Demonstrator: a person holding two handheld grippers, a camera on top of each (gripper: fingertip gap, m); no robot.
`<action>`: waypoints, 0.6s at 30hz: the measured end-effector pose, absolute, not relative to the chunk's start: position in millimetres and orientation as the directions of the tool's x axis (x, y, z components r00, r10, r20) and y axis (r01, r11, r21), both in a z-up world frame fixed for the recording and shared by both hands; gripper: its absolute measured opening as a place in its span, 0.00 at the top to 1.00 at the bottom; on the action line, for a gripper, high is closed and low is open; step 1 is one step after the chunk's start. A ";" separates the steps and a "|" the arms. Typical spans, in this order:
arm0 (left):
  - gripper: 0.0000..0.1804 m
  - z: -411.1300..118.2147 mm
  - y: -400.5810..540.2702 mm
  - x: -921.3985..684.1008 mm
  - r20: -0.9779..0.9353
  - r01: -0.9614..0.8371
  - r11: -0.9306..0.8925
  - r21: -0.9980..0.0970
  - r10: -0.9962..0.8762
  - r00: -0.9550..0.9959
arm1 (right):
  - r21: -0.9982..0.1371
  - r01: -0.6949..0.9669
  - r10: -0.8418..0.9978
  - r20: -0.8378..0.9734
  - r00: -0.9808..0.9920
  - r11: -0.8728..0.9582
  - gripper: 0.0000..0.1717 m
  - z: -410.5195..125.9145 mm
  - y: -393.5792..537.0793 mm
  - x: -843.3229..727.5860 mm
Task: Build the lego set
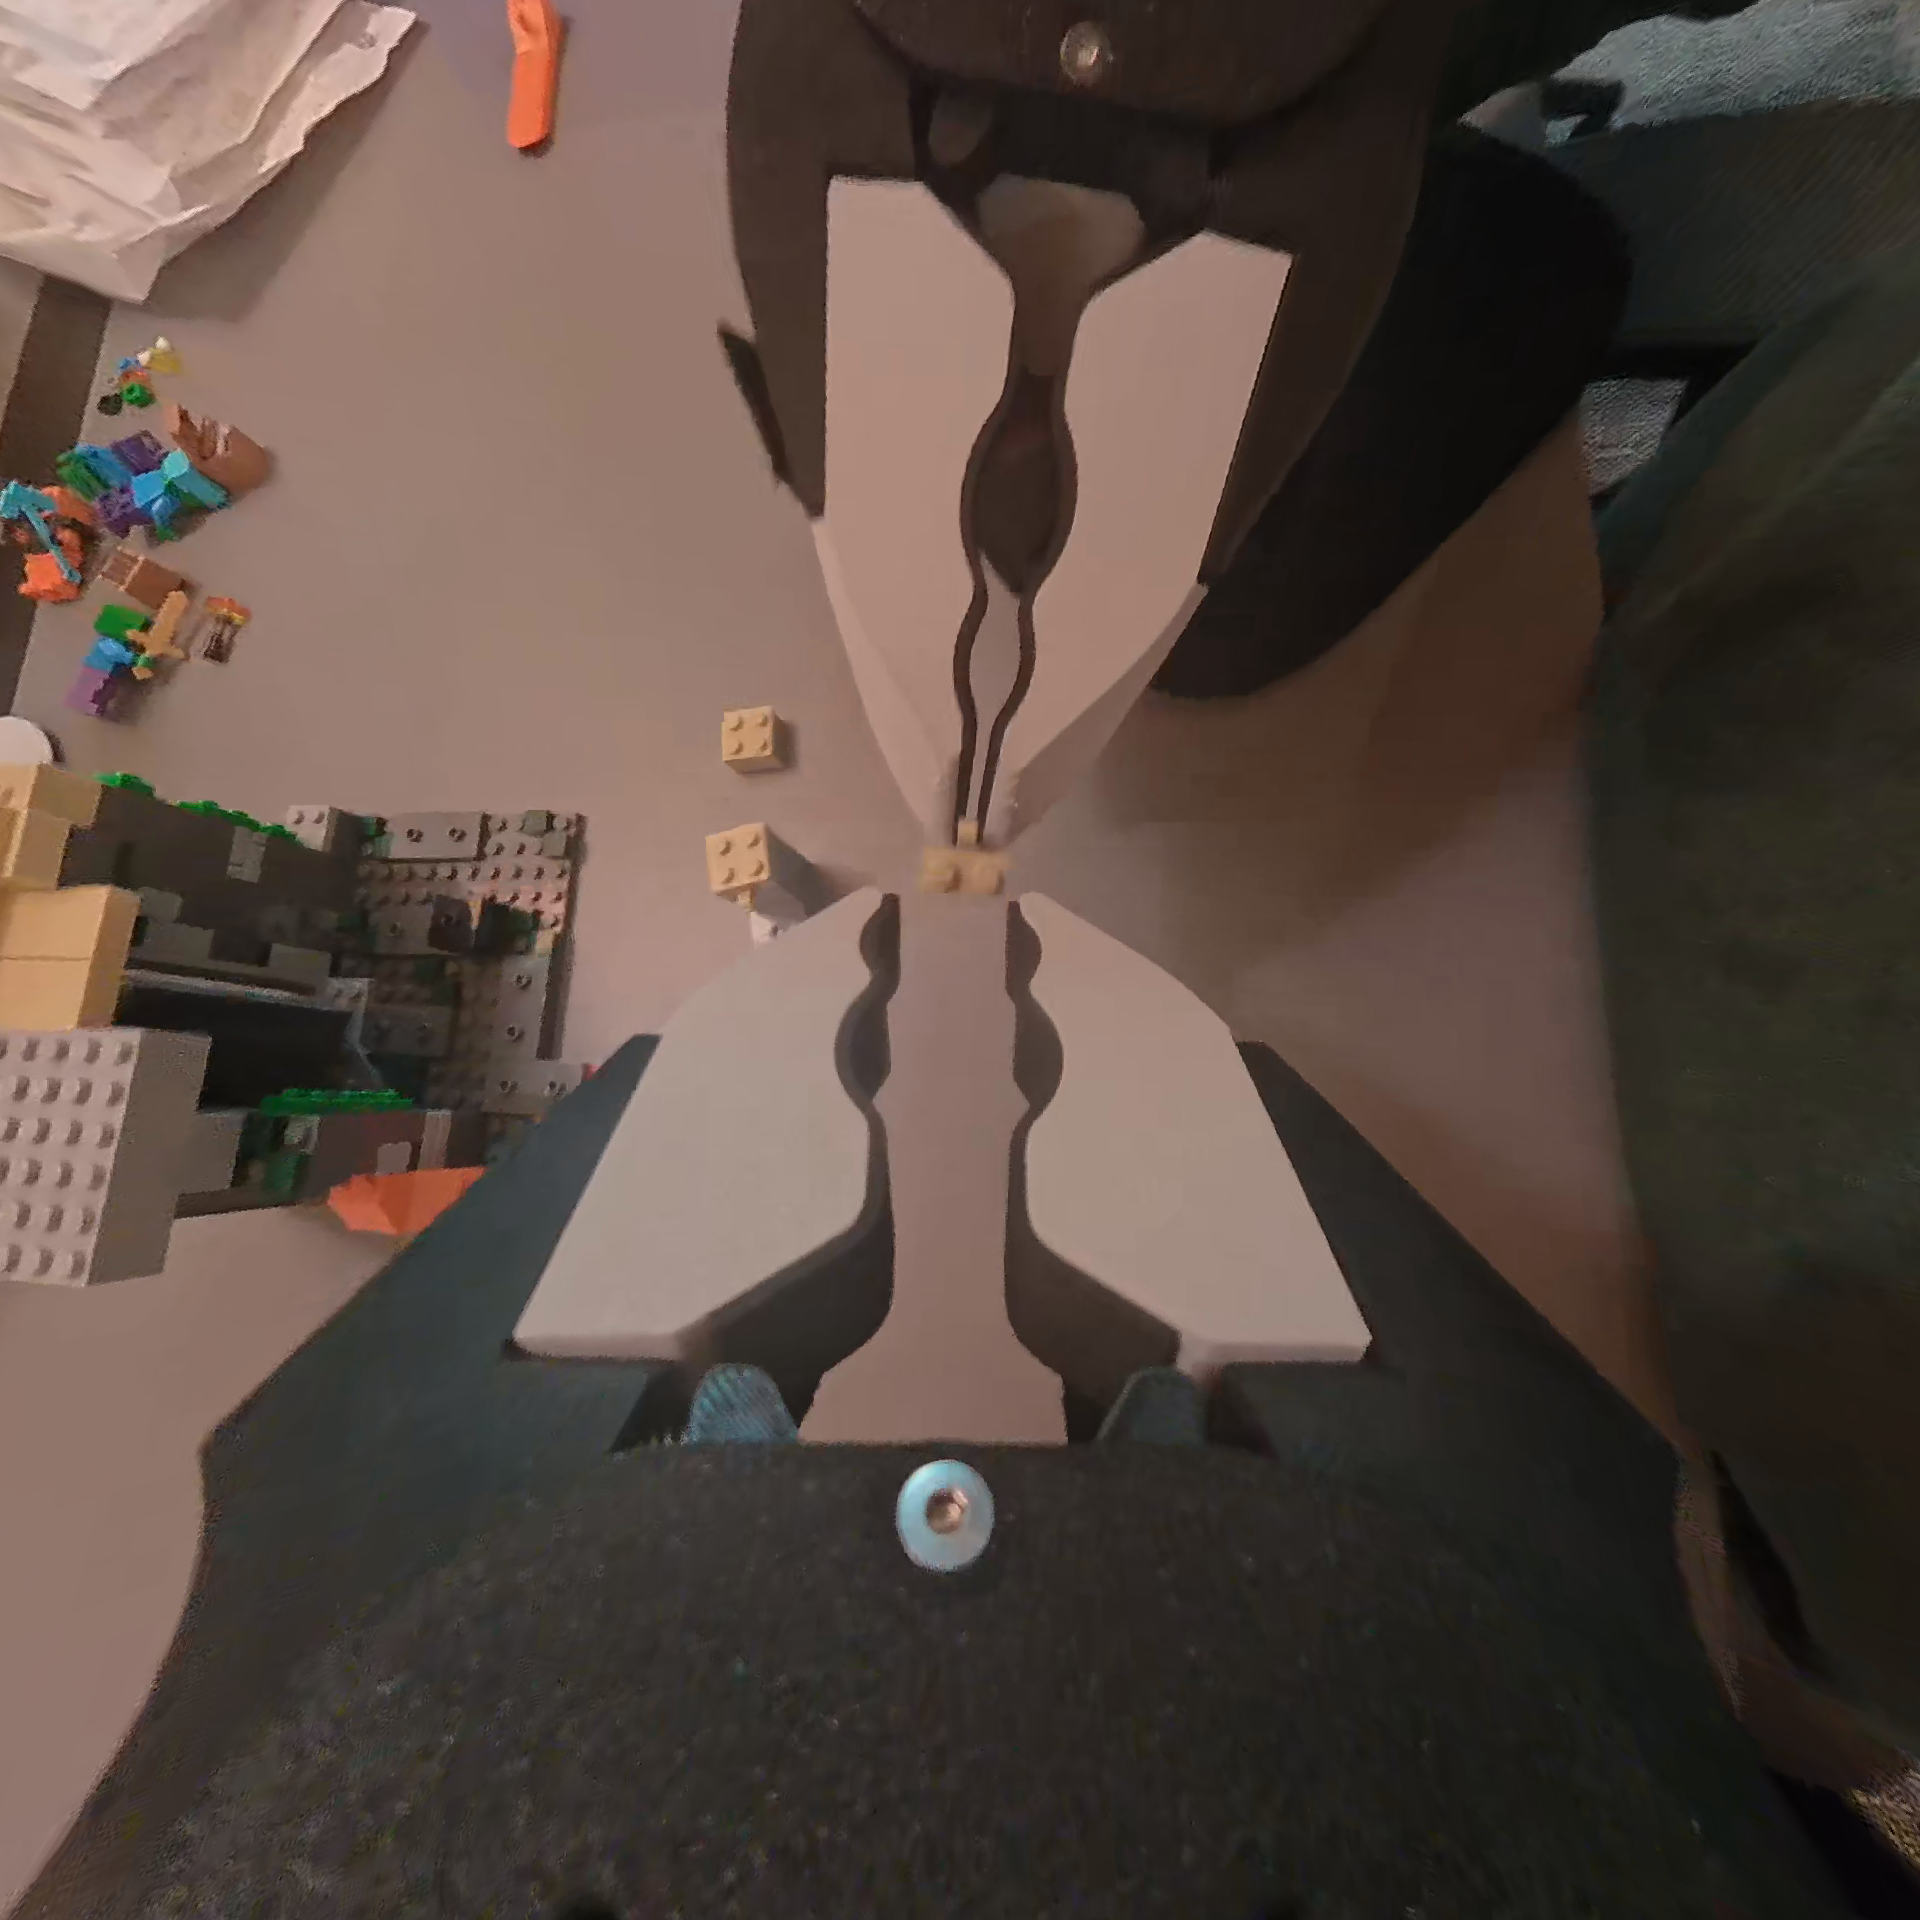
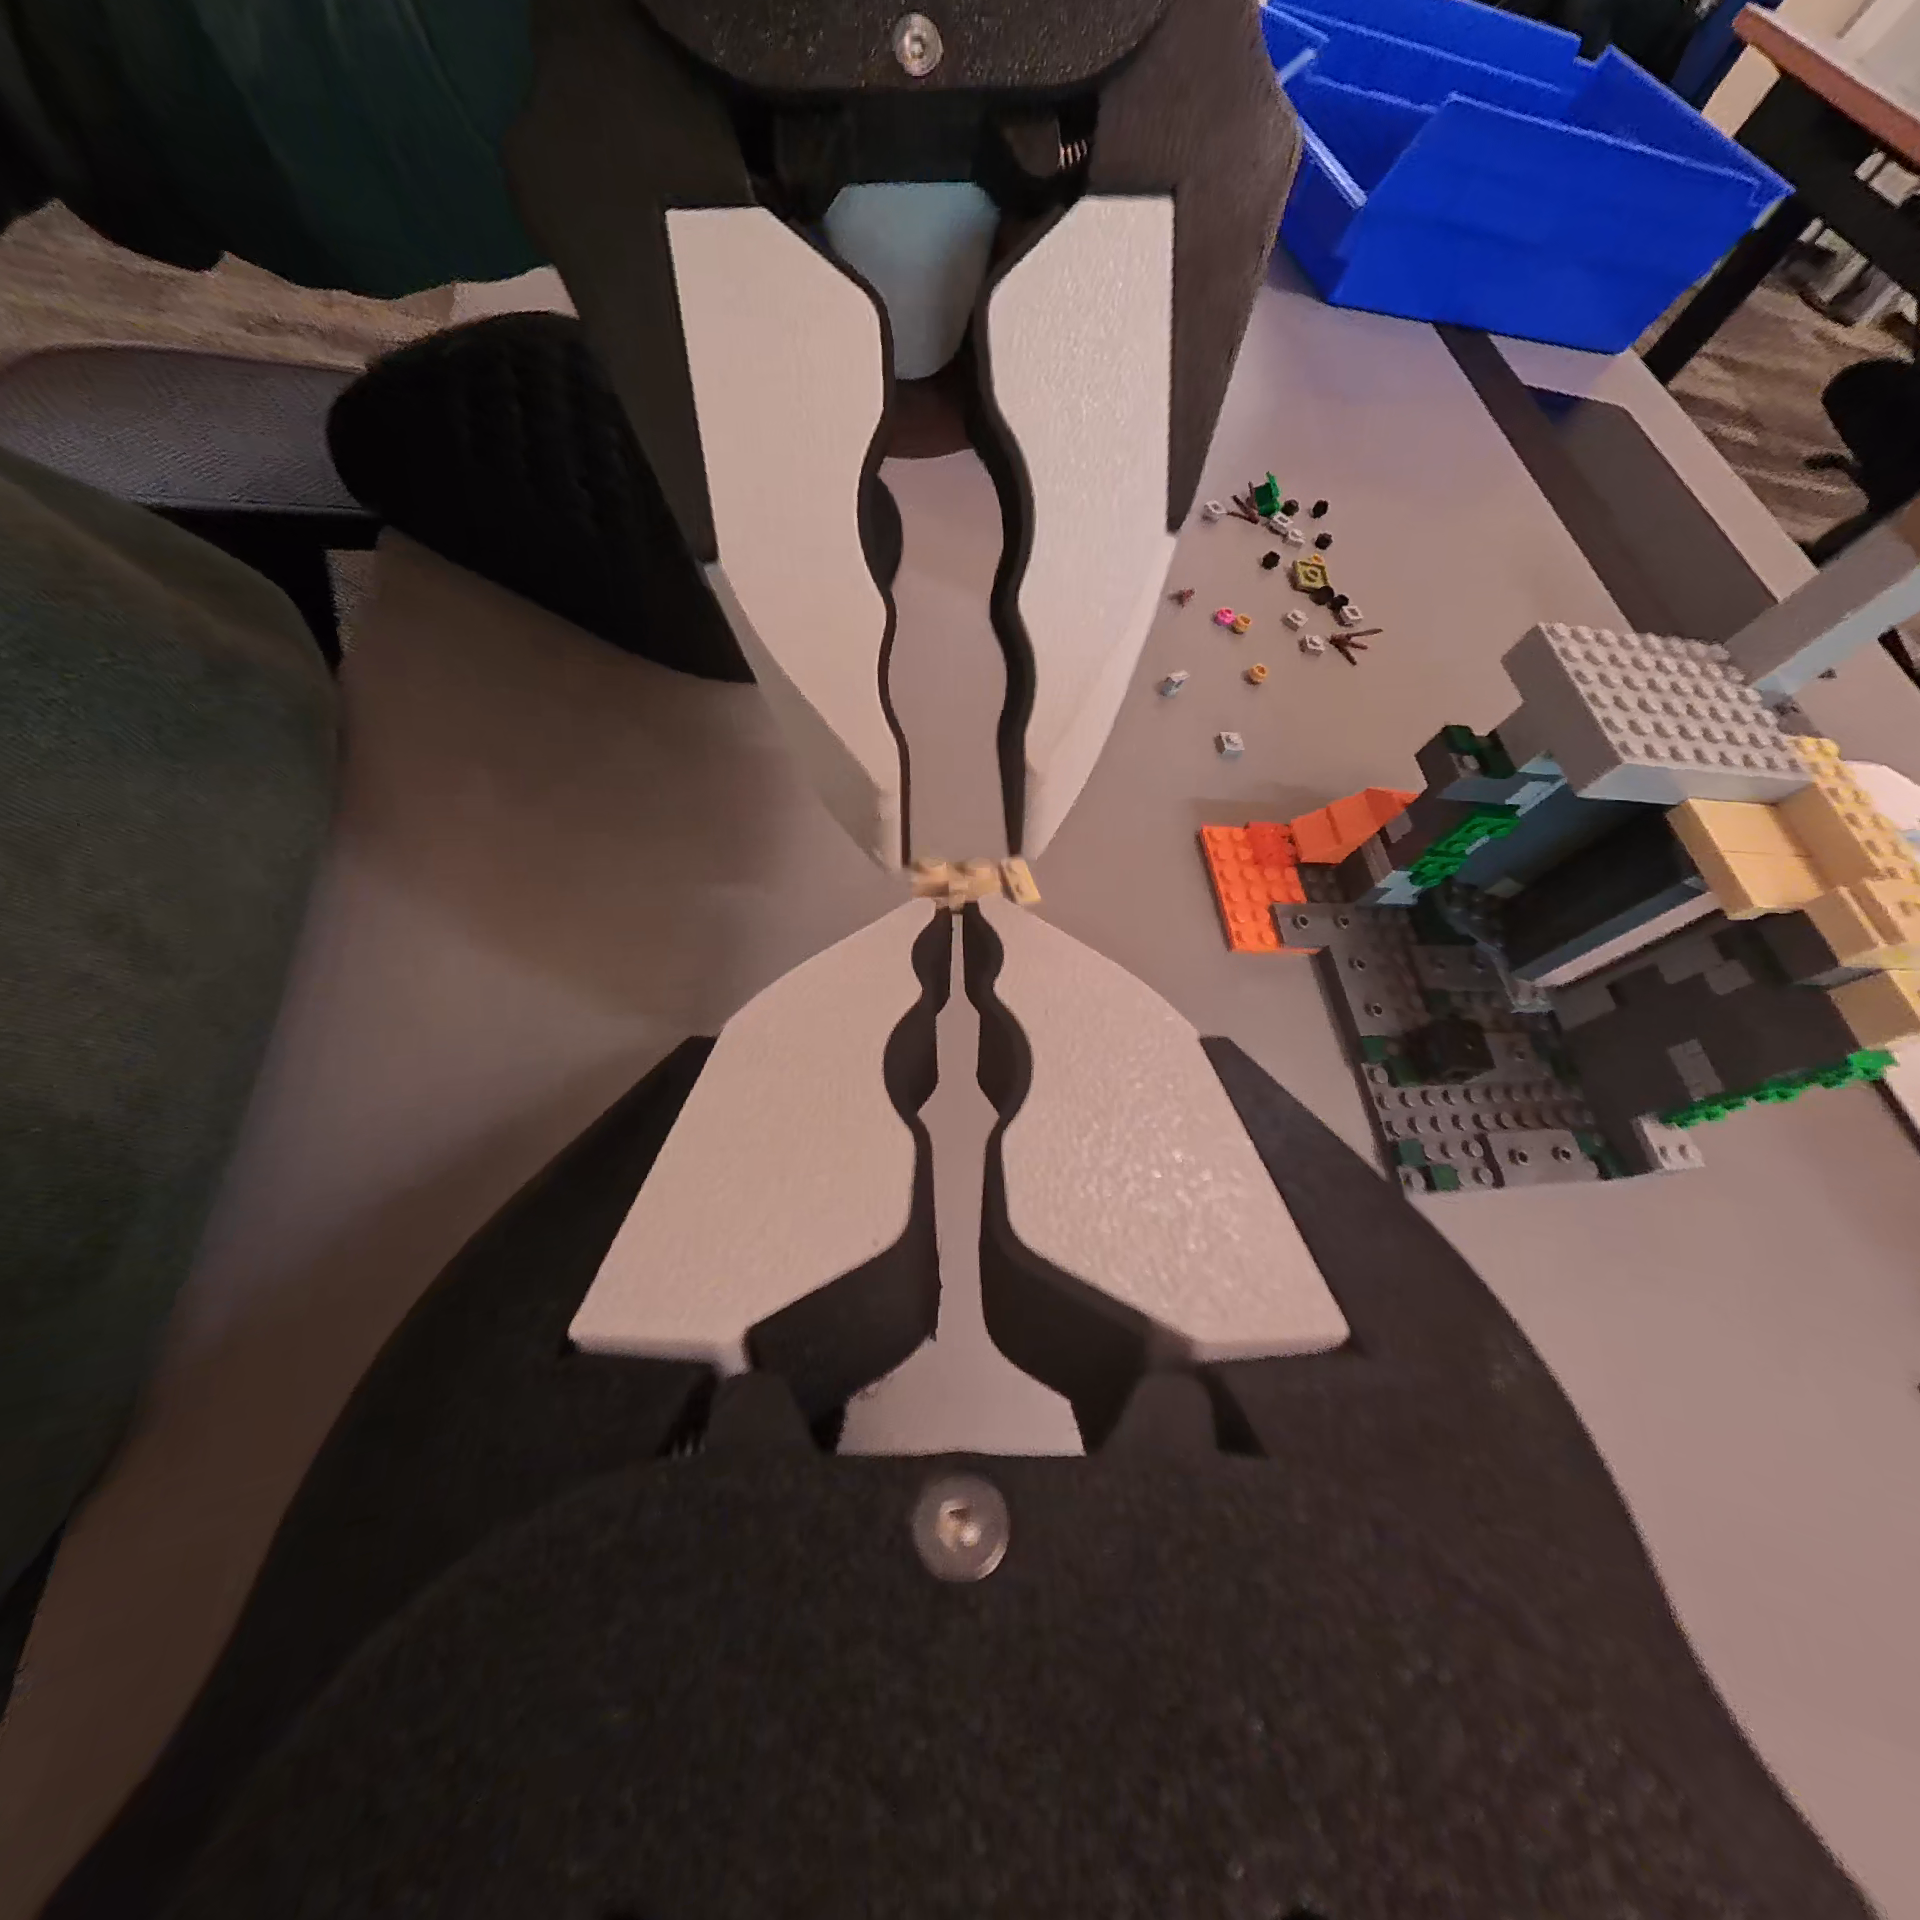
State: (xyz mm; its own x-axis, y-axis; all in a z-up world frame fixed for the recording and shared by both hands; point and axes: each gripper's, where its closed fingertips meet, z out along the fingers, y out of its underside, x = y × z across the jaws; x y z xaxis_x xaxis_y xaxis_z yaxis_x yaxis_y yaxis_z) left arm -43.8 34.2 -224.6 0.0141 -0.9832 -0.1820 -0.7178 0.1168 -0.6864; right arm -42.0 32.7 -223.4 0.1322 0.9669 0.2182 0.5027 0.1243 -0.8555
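Facing tip to tip above the grey tabletop [image 2: 1351, 1455], the two grippers meet on a small tan brick assembly [image 1: 963, 871]. Right gripper [image 2: 957, 914]: fingers nearly together, pinching a thin tab on the assembly's near edge. Left gripper [image 1: 951, 904]: fingers set apart at the assembly's ends, apparently clamping it, though blur obscures contact. Beyond lie two loose tan bricks [image 1: 750, 740], a grey brick building [image 2: 1621, 935] and blue bins [image 2: 1507, 177].

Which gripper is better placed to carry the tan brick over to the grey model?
Probably the left gripper: its fingers sit at both ends of the tan brick, while the right gripper pinches only a small nub on it. The grey model lies beside both.
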 end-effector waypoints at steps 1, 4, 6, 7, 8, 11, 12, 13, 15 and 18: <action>0.89 -226.9 39.0 -47.5 -0.189 -0.725 0.110 -0.679 -0.982 0.027 | -0.850 0.513 0.963 0.224 0.151 0.118 0.99 -225.7 37.4 -37.8; 0.90 -235.7 50.3 -58.8 -0.165 -0.725 0.053 -0.686 -0.983 0.084 | -0.830 0.556 0.955 0.201 0.218 0.048 0.99 -238.8 54.9 -12.9; 0.91 -248.5 61.8 -69.9 -0.164 -0.739 0.010 -0.674 -0.977 0.136 | -0.811 0.585 0.940 0.189 0.285 -0.014 0.99 -251.6 71.2 9.6; 0.91 -255.8 65.2 -74.5 -0.153 -0.742 -0.011 -0.670 -0.976 0.153 | -0.796 0.604 0.931 0.185 0.314 -0.046 0.99 -259.3 78.9 20.7; 0.91 -261.9 67.7 -77.4 -0.131 -0.737 -0.038 -0.675 -0.976 0.171 | -0.775 0.628 0.921 0.187 0.342 -0.075 0.99 -267.2 86.4 31.7; 0.91 -276.4 75.6 -84.5 -0.088 -0.724 -0.103 -0.682 -0.971 0.221 | -0.730 0.668 0.896 0.190 0.402 -0.145 0.99 -283.6 103.0 57.0; 0.91 -279.1 77.4 -85.8 -0.079 -0.718 -0.116 -0.686 -0.969 0.232 | -0.722 0.671 0.888 0.186 0.421 -0.167 0.99 -287.1 107.8 63.3; 0.91 -281.0 78.5 -86.3 -0.067 -0.712 -0.129 -0.690 -0.968 0.240 | -0.718 0.671 0.877 0.188 0.442 -0.185 0.99 -289.4 113.0 68.9; 0.91 -283.2 80.3 -87.5 -0.053 -0.706 -0.145 -0.693 -0.967 0.250 | -0.710 0.673 0.859 0.196 0.472 -0.208 0.99 -292.8 121.5 76.7; 0.90 -283.7 81.8 -90.0 -0.048 -0.708 -0.152 -0.690 -0.966 0.254 | -0.698 0.670 0.837 0.189 0.513 -0.253 0.99 -298.5 130.1 83.6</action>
